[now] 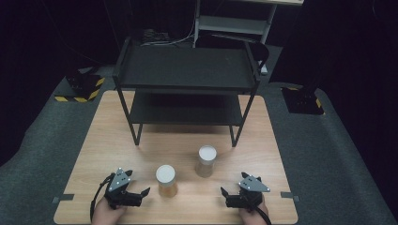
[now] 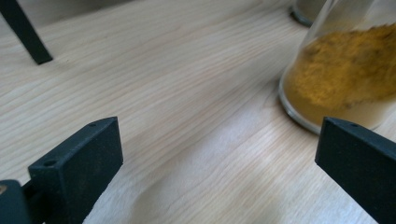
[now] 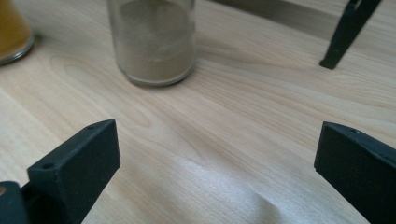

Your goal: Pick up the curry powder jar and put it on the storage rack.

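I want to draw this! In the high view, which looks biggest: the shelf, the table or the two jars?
1. The table, widest of all.
2. The black shelf.
3. The two jars: the yellow powder jar and the grey powder jar look alike in size, so I won't rank them.

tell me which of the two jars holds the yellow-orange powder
The jar nearer the left gripper, the jar of yellow-orange powder. The other jar, farther back toward the black shelf rack, holds a pale grey-brown powder.
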`<state>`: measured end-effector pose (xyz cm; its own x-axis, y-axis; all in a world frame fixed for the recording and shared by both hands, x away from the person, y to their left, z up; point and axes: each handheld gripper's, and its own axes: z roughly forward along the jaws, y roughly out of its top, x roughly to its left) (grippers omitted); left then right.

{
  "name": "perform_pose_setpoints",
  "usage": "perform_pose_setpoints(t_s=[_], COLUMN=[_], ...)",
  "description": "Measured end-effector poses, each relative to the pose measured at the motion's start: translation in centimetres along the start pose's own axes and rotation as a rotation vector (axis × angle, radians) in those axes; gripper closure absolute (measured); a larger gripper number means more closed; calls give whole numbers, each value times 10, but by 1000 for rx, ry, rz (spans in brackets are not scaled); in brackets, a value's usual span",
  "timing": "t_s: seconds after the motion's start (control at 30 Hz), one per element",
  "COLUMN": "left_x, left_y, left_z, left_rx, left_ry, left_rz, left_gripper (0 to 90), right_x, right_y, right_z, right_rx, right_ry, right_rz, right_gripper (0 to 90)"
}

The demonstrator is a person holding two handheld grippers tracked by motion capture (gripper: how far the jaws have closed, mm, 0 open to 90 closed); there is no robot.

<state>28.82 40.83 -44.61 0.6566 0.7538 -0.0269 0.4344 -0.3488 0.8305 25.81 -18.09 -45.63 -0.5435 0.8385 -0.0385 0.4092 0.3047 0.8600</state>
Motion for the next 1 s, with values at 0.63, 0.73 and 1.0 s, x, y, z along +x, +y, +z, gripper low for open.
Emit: perform_pose_setpoints(t_s=[0.63, 0.73, 1.0], left_x=[-9, -11, -11], left_y=[-3, -2, -4], left_z=[-4, -4, -4], left_rx=[2, 3, -4], left_ry=[-13, -10, -12], left_rz=[57, 66, 66], left_gripper=[14, 15, 16], right_x=[-4, -5, -14], right_y=[0, 2, 0], right_z=[-4, -3, -4], right_rx=[24, 33, 23], right_ry=[-11, 5, 37], right_rz=[6, -14, 31], right_gripper=[0, 0, 0])
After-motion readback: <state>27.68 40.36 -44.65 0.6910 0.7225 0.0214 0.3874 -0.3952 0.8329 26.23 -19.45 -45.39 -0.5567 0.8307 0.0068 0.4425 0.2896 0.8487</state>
